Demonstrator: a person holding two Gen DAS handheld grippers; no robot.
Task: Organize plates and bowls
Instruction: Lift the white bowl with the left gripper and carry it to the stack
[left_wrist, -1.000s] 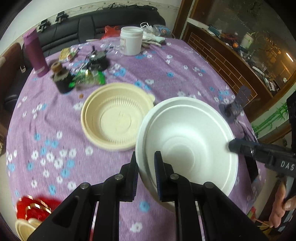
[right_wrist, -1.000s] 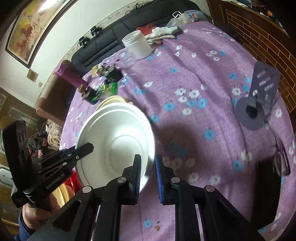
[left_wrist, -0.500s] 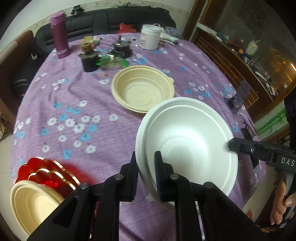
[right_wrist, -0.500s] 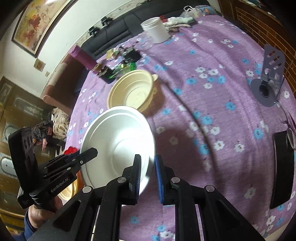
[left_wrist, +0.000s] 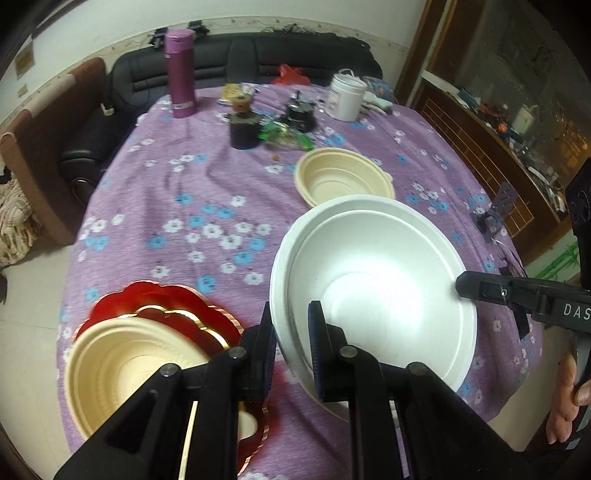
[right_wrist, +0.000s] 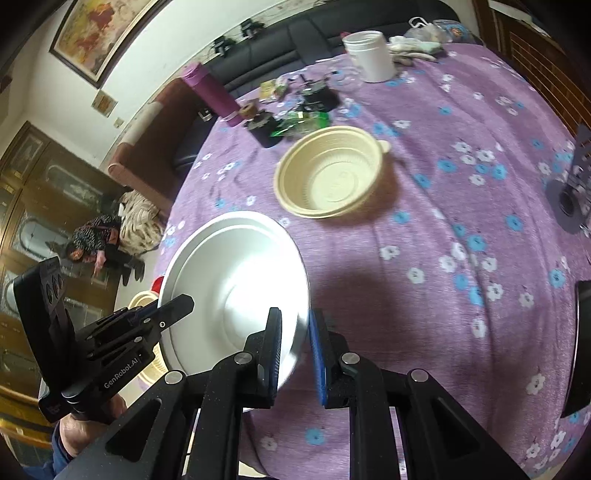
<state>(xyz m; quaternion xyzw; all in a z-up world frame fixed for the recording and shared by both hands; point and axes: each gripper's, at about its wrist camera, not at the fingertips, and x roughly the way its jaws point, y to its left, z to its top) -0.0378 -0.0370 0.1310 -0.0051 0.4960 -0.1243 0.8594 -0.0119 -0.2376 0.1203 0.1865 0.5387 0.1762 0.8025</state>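
Holding white bowl (left_wrist: 373, 291) aloft: left tool (left_wrist: 291, 354) and right tool (right_wrist: 295, 354) both clamp rim. Cream bowl (left_wrist: 125, 365) on red plate (left_wrist: 162, 302): stacked. Second cream bowl (right_wrist: 328, 173) loose on surface (left_wrist: 207, 206): pending.

A purple flask (left_wrist: 180, 74) stands at the far edge of the bench (left_wrist: 207, 192), a white tub (left_wrist: 346, 96) further right, a black sofa (left_wrist: 258, 55) behind.

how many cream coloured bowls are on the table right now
2. One cream bowl sits alone mid-table beyond the held white bowls. The other rests on the red plate at the near left edge. More may be nested underneath.
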